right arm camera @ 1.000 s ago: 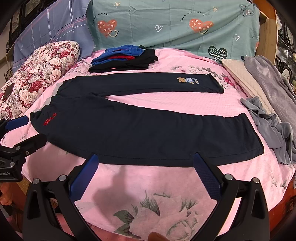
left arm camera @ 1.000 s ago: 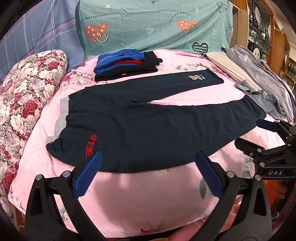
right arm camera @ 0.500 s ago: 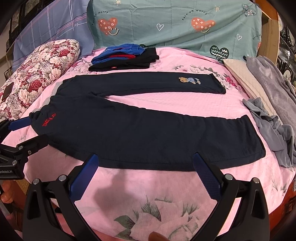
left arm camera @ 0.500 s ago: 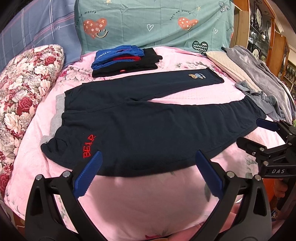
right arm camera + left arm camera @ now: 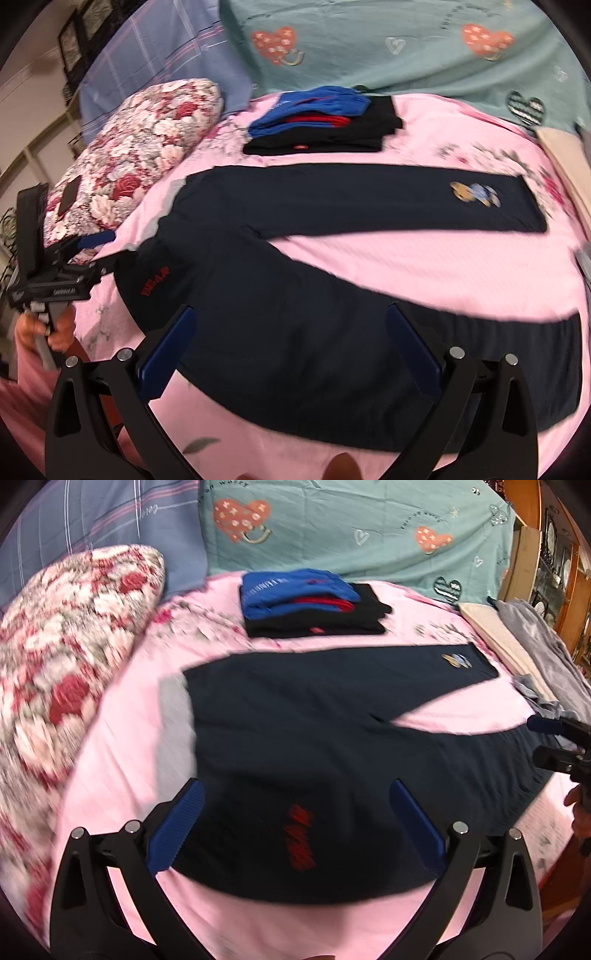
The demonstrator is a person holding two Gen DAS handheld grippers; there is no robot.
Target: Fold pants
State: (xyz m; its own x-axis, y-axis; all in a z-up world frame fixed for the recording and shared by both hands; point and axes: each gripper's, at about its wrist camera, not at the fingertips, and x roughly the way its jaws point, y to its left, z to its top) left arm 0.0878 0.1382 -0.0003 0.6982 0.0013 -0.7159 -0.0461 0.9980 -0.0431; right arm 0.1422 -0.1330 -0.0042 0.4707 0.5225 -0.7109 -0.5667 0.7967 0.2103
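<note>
Dark navy pants (image 5: 314, 723) (image 5: 280, 295) lie spread flat on the pink bed, legs apart, pointing right. Red "BEAR" lettering (image 5: 155, 282) marks the near hip, a small bear patch (image 5: 474, 194) the far leg, and a grey waistband (image 5: 173, 716) shows at the left. My left gripper (image 5: 295, 823) hovers open over the waist and hip area with nothing between its fingers. My right gripper (image 5: 290, 343) hovers open over the near leg's thigh. Each gripper shows at the edge of the other's view, the right gripper (image 5: 554, 744) and the left gripper (image 5: 92, 251).
A folded stack of blue, red and black clothes (image 5: 310, 605) sits at the back of the bed. A floral pillow (image 5: 66, 638) lies at the left, teal and blue pillows (image 5: 351, 528) behind. Grey and beige garments (image 5: 532, 646) are piled at the right edge.
Both grippers have moved forward and down over the pants: the left now over the waist and lettering, the right over the near leg. Both views are motion-blurred. The jaws stay open.
</note>
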